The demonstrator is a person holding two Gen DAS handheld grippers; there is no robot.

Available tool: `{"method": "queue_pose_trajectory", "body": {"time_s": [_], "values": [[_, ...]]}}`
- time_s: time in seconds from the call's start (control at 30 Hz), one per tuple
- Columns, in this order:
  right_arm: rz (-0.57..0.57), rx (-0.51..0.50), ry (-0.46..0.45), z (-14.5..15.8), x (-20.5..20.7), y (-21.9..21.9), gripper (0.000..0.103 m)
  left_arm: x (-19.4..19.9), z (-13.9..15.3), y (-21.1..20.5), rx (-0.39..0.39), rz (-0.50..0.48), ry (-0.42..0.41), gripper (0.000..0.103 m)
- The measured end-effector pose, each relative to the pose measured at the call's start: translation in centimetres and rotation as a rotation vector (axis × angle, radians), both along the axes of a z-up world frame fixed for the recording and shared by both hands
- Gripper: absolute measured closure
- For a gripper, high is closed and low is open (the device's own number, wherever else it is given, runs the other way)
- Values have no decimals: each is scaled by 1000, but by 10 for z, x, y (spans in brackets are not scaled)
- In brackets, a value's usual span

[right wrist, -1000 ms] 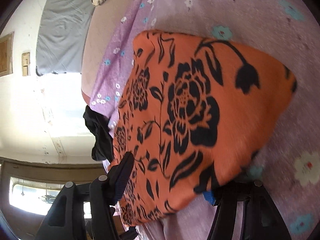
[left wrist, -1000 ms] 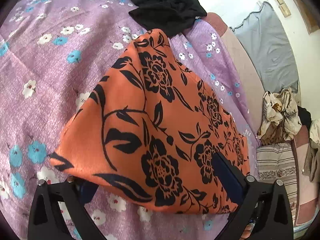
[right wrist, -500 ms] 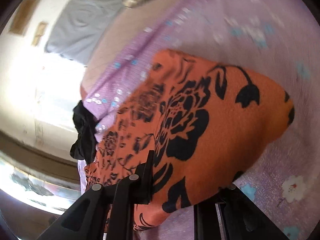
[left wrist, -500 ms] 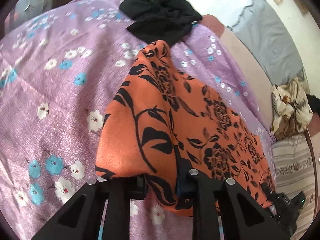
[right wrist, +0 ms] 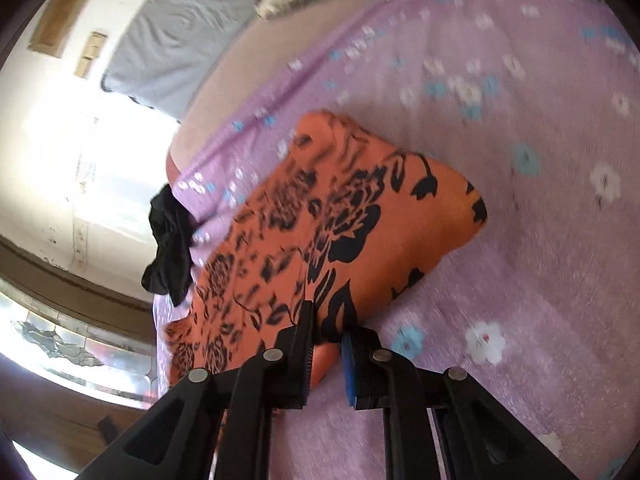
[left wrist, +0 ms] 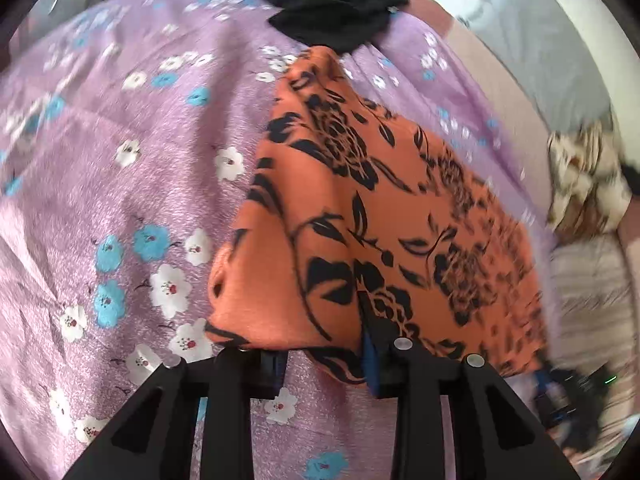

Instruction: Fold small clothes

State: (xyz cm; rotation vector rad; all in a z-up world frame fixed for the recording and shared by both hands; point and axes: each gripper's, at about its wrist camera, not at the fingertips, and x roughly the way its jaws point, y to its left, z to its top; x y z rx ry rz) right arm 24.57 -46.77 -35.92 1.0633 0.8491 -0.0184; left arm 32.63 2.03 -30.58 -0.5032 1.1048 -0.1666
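Note:
An orange cloth with black flowers [left wrist: 360,200] lies on the purple floral bedsheet [left wrist: 140,160], and its near edge is lifted and bunched. My left gripper [left wrist: 322,360] holds that edge near one corner. Its jaws are opening slightly, the fabric is still between them, and the blue pad [left wrist: 370,356] is against the fabric. In the right wrist view the same orange cloth [right wrist: 360,220] rises off the sheet [right wrist: 520,240]. My right gripper [right wrist: 326,344] is shut on a pinched fold of its near edge.
A crumpled black garment [left wrist: 332,8] lies at the cloth's far end, near the bed's edge [right wrist: 170,252]. A grey fabric [left wrist: 540,40] and a beige patterned garment [left wrist: 584,184] lie beyond the sheet on the right. A wall and a window are behind the bed.
Both grippers were open around the cloth's near edge and have closed on it. The edge has lifted and gathered, and the flat cloth now looks narrower and ridged.

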Motion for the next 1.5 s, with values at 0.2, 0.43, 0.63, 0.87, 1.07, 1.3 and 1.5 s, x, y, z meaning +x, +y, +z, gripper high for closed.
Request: {"method": "queue_pose_trajectory", "body": {"time_s": [0.2, 0.43, 0.63, 0.87, 1.07, 1.3, 1.5], "values": [[-64, 202, 42, -27, 1, -18, 41, 6, -1, 2, -50, -3, 11, 47], [-215, 125, -35, -28, 11, -30, 29, 19, -8, -15, -40, -4, 0, 45], [-238, -25, 14, -26, 29, -21, 80, 22, -4, -11, -4, -12, -33, 71], [-165, -229, -135, 41, 0, 6, 85, 17, 21, -3, 28, -26, -132, 80], [-87, -292, 32, 15, -10, 7, 85, 13, 7, 1, 87, -42, -32, 76], [-107, -1, 98, -14, -9, -25, 76, 1, 34, 36, 32, 60, -69, 67], [-141, 100, 81, -25, -15, -32, 44, -21, 76, 33, 181, 133, -263, 58]]}}
